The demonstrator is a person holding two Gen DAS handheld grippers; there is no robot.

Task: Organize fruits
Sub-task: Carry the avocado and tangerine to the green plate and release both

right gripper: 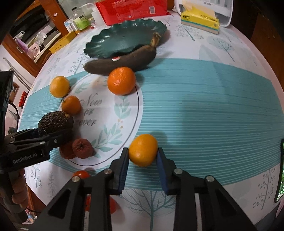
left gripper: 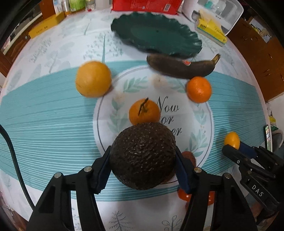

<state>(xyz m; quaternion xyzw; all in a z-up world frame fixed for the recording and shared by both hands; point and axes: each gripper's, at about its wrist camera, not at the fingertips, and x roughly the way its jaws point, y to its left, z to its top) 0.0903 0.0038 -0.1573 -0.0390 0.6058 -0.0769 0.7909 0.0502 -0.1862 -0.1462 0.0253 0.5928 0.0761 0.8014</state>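
My left gripper point(left gripper: 142, 152) is shut on a dark, bumpy avocado point(left gripper: 143, 156), its blue pads pressed to both sides; the same avocado point(right gripper: 55, 122) shows at the left in the right wrist view. My right gripper point(right gripper: 142, 151) is shut on a small orange point(right gripper: 142, 150) just above the teal stripe of the tablecloth. An empty dark green scalloped plate point(left gripper: 156, 33) stands at the back. A blackened banana point(left gripper: 181, 66) lies against the plate's front rim. A large orange point(left gripper: 93, 79), a stemmed mandarin point(left gripper: 144, 112) and another orange point(left gripper: 198, 89) lie loose on the cloth.
Two wrinkled dark red fruits point(right gripper: 82, 148) and a tomato point(right gripper: 81, 175) sit near the front edge. A yellow tissue box point(right gripper: 199, 20), a red bag point(right gripper: 131, 9), bottles point(right gripper: 79, 19) and a yellow carton point(right gripper: 62, 42) line the back. A phone point(right gripper: 280, 170) lies at the right edge.
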